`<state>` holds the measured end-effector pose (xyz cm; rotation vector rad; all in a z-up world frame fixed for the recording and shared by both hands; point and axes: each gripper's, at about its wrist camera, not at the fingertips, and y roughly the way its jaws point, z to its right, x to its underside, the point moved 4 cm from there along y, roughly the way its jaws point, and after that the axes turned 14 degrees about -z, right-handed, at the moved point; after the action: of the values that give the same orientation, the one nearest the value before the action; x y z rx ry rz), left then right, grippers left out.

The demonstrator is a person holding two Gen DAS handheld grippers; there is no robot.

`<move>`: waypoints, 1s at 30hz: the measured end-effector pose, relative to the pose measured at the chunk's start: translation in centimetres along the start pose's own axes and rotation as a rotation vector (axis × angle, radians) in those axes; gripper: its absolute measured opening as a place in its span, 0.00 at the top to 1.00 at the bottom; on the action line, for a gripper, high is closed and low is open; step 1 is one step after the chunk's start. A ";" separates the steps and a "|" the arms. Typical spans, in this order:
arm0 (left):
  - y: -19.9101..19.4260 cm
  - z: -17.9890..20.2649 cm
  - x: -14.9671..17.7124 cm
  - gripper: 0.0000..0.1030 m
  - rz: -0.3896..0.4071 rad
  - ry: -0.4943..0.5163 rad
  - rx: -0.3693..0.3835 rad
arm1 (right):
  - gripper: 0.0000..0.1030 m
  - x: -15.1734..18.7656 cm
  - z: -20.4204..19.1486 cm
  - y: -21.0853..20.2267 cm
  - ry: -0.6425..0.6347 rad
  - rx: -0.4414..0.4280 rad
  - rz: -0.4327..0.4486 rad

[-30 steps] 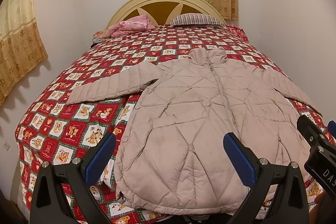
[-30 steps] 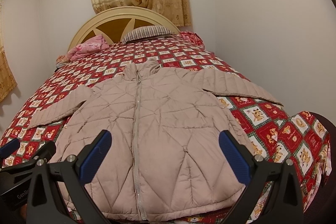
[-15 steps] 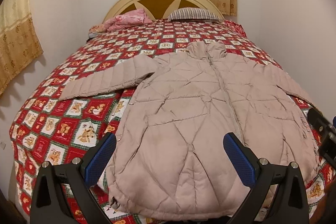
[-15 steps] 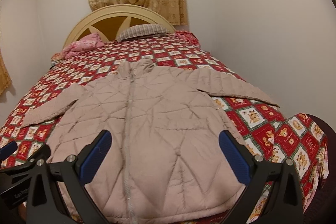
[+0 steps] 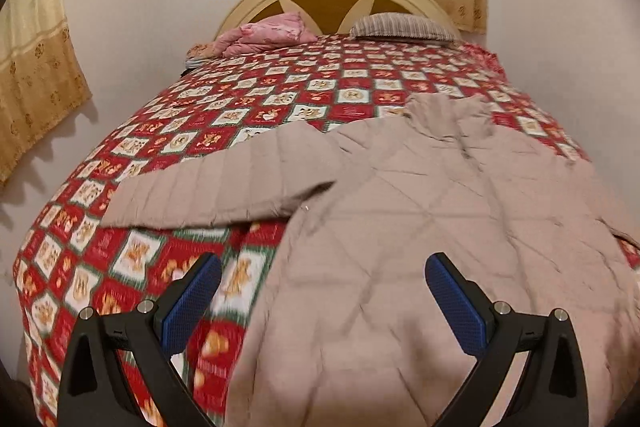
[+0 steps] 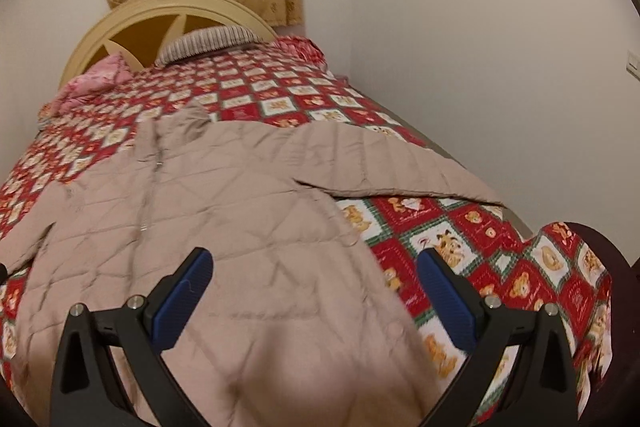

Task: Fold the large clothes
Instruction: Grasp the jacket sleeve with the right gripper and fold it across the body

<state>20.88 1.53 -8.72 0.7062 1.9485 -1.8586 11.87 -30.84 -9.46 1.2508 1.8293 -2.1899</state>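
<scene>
Both claws have come down closer to the beige jacket (image 5: 420, 227). Left claw (image 5: 322, 301) and right claw (image 6: 314, 291) gape wide, holding nothing. Jacket lies flat, sleeves spread, near the bed's (image 5: 256, 99) foot edge.

bed (image 5: 248, 115) with red patchwork quilt bears spread beige jacket (image 5: 400, 227), two pillows.

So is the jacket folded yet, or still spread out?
Still spread. The beige quilted jacket lies flat, front up, on the bedspread, both sleeves stretched sideways, with no part folded over.
</scene>
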 end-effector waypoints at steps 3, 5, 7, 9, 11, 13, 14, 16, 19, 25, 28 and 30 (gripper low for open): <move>2.9 0.2 -1.6 0.01 0.007 0.001 -0.015 | 0.06 -1.6 2.3 2.0 0.039 -0.035 -0.024; 4.6 0.4 -1.9 0.01 -0.008 0.000 -0.017 | 0.08 -2.7 5.7 3.6 0.127 -0.054 -0.033; 6.3 0.9 -1.9 0.01 -0.030 -0.003 -0.007 | 0.14 -3.7 9.8 5.7 0.247 -0.106 -0.063; 8.2 1.1 -1.7 0.01 -0.050 -0.016 -0.012 | 0.24 -4.4 13.3 7.9 0.351 -0.153 -0.109; 9.7 1.2 -1.3 0.01 -0.075 -0.024 -0.006 | 0.26 -4.7 17.3 10.1 0.477 -0.207 -0.149; 11.2 1.4 -0.8 0.01 -0.117 -0.034 0.007 | 0.26 -4.9 20.5 12.0 0.576 -0.240 -0.169; 11.7 1.3 -0.6 0.01 -0.131 -0.042 0.016 | 0.26 -4.8 21.7 12.8 0.621 -0.243 -0.189; 12.3 1.2 -0.2 0.01 -0.145 -0.054 0.032 | 0.26 -4.9 23.2 14.7 0.707 -0.268 -0.219; 12.5 1.1 -0.1 0.01 -0.145 -0.060 0.040 | 0.26 -5.1 24.0 16.7 0.773 -0.266 -0.259; 13.4 1.4 -0.3 0.01 -0.166 -0.054 0.039 | 0.26 -6.2 26.3 18.6 0.928 -0.184 -0.176; 13.4 1.3 -0.2 0.01 -0.168 -0.056 0.045 | 0.33 -6.8 26.7 19.4 0.941 -0.117 -0.167; 13.5 1.3 -0.2 0.01 -0.169 -0.058 0.050 | 0.64 -7.3 26.7 19.6 0.886 -0.030 -0.198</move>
<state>28.72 0.42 -19.73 0.5104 1.9846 -2.0093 11.75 -62.49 -21.52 2.3821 2.2894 -1.7813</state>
